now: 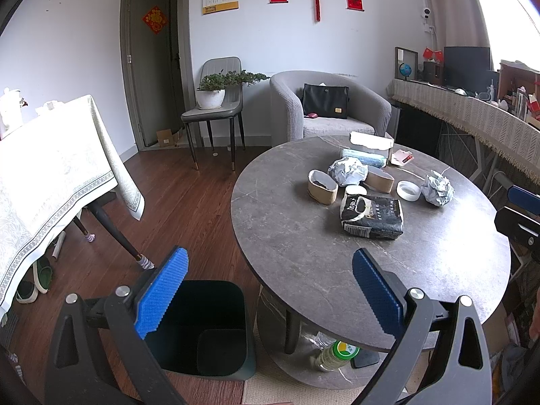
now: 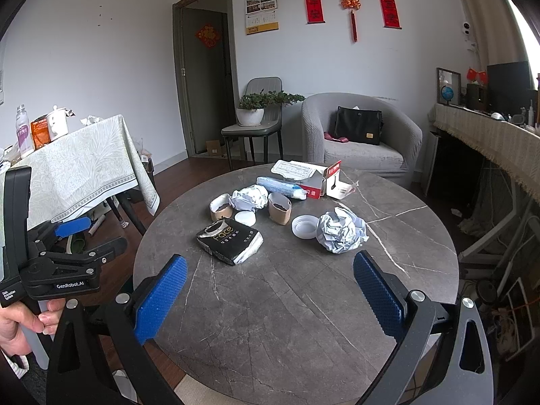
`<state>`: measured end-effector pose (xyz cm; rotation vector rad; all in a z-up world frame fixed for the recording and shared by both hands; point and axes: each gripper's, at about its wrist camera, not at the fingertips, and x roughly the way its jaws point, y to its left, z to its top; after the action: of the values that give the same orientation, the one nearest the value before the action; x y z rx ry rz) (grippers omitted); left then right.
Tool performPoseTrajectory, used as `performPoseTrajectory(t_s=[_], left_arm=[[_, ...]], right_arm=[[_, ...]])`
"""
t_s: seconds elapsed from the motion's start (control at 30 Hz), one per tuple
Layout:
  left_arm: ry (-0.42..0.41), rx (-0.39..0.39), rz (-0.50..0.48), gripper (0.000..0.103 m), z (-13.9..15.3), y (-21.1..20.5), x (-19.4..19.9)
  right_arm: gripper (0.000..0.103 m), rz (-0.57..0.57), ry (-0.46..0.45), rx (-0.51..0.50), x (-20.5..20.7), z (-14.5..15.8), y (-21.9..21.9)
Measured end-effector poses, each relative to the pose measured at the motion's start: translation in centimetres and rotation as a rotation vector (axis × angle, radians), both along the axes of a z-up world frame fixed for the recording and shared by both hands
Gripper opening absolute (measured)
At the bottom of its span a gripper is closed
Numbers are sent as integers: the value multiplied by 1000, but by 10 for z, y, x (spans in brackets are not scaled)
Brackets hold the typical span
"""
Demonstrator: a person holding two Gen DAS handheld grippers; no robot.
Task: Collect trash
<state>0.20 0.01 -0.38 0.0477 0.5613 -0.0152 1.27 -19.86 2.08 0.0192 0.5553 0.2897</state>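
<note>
Right now both of my grippers are spread wide with nothing between the blue pads. My left gripper (image 1: 270, 290) hangs over the near edge of the round grey surface (image 1: 303, 253), with the dark bin (image 1: 216, 330) standing on the floor just beside that surface, directly below my left pad. My right gripper (image 2: 270, 293) hovers above the near part of the surface, well short of the litter.

All the trash sits on the surface, toward its far half. The black crumpled packet (image 2: 231, 239) lies nearest to me. Beyond it are two squashed cardboard rolls (image 2: 221, 207), with a ball of crumpled paper (image 2: 249, 197) between them and a small white lid (image 2: 245, 217) just in front. To the right of the packet a second white lid (image 2: 305, 226) touches another paper ball (image 2: 341, 231). At the far edge rest a torn open box (image 2: 310, 175) and a bluish wrapped pack (image 2: 280, 187).
</note>
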Motion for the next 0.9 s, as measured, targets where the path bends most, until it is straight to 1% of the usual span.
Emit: performPoseTrajectory(t_s=[0.67, 0.9], left_arm=[[2, 0, 0, 100, 0, 0, 0], [3, 0, -3, 100, -6, -1, 0]], right_arm=[[100, 0, 0, 2, 0, 0, -1], [100, 1, -1, 4, 0, 0, -1]])
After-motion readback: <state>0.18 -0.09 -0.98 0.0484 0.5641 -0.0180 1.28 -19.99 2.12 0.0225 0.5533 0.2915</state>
